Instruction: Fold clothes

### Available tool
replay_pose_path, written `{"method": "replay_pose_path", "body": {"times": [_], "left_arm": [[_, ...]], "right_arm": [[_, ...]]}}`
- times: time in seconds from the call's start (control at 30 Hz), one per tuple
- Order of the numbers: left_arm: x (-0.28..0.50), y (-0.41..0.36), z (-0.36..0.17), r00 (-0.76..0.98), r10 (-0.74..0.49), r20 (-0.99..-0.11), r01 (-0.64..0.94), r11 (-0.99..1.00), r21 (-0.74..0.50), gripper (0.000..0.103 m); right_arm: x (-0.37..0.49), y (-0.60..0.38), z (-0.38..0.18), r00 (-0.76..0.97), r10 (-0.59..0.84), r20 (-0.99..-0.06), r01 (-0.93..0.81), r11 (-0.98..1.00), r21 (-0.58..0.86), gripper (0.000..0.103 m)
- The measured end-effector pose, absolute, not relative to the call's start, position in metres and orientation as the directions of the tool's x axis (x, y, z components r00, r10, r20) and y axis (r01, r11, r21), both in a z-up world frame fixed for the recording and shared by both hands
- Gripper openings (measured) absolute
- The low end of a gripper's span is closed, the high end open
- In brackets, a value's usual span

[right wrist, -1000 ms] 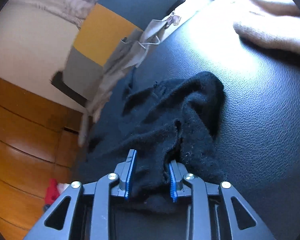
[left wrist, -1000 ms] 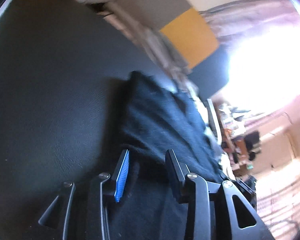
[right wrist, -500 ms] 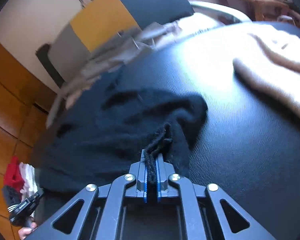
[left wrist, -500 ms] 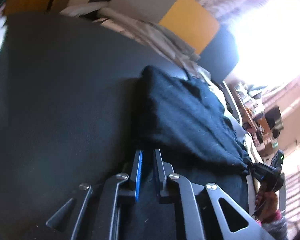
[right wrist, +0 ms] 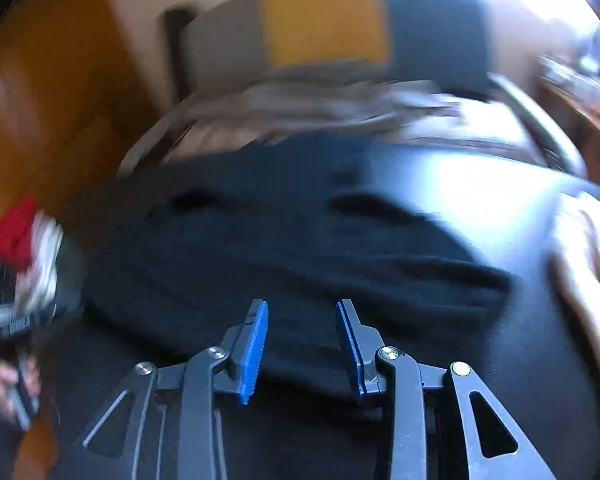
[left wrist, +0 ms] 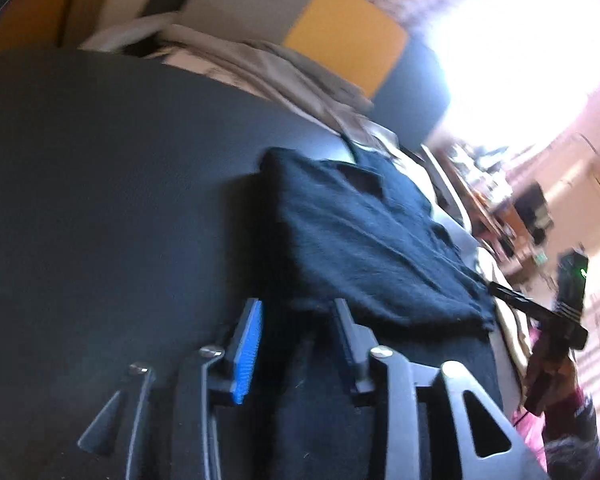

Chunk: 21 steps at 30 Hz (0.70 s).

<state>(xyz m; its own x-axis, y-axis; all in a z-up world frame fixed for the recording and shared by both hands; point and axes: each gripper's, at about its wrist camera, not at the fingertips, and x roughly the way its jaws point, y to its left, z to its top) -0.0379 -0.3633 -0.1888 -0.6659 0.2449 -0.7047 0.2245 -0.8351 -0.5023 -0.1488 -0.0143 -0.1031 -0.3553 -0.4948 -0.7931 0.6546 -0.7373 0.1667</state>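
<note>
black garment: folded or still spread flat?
Folded. The black garment lies doubled on the dark surface: an upper layer with its own edge overlaps the cloth beneath.

Setting: a lived-in home room. Indicators:
- A black leather-grain padded surface [left wrist: 100, 200] carries a folded black knit garment [left wrist: 364, 240] and loose beige clothing [left wrist: 268, 68].
- Behind it stands an upholstered panel in grey, mustard-yellow and dark blocks [right wrist: 324, 24], resembling a headboard or seat back.
- Orange-brown wood panelling [right wrist: 60, 92] lines the wall.
- A bright sunlit window [left wrist: 512, 52] lights a cluttered wooden shelf unit [left wrist: 496, 208] with small household items, too blurred to identify.
</note>
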Motion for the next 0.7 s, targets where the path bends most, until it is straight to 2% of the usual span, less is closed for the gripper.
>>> {"method": "replay_pose_path", "body": {"times": [0.17, 0.2, 0.23, 0.33, 0.43, 0.57, 0.7], "left_arm": [[-0.047, -0.354, -0.194, -0.624, 0.224, -0.748, 0.172, -0.895, -0.411, 0.044], [-0.043, -0.355, -0.194, -0.619, 0.208, -0.758, 0.164, -0.909, -0.384, 0.034], [-0.041, -0.355, -0.194, -0.605, 0.167, -0.779, 0.174, -0.926, -0.334, 0.018], [-0.035, -0.358, -0.195, -0.591, 0.142, -0.794, 0.196, -0.930, -0.312, 0.013], [-0.025, -0.355, -0.194, -0.579, 0.107, -0.808, 0.207, -0.940, -0.272, 0.008], [-0.009, -0.365, -0.187, -0.579, 0.116, -0.807, 0.248, -0.918, -0.309, 0.008], [-0.003, -0.387, -0.160, -0.688, 0.156, -0.709, 0.255, -0.863, -0.437, 0.022]], "right_arm": [[-0.151, -0.062, -0.133, -0.320, -0.425, -0.847, 0.703, -0.706, 0.088, 0.037], [-0.153, -0.064, -0.138, -0.325, -0.409, -0.853, 0.696, -0.714, 0.077, 0.037], [-0.157, -0.064, -0.141, -0.339, -0.389, -0.856, 0.685, -0.726, 0.059, 0.039], [-0.167, -0.055, -0.144, -0.396, -0.344, -0.852, 0.632, -0.775, 0.019, 0.047], [-0.163, -0.039, -0.144, -0.404, -0.382, -0.831, 0.618, -0.784, 0.060, 0.048], [-0.157, -0.032, -0.146, -0.427, -0.406, -0.808, 0.617, -0.784, 0.067, 0.051], [-0.155, -0.035, -0.141, -0.421, -0.431, -0.798, 0.625, -0.776, 0.089, 0.052]]}}
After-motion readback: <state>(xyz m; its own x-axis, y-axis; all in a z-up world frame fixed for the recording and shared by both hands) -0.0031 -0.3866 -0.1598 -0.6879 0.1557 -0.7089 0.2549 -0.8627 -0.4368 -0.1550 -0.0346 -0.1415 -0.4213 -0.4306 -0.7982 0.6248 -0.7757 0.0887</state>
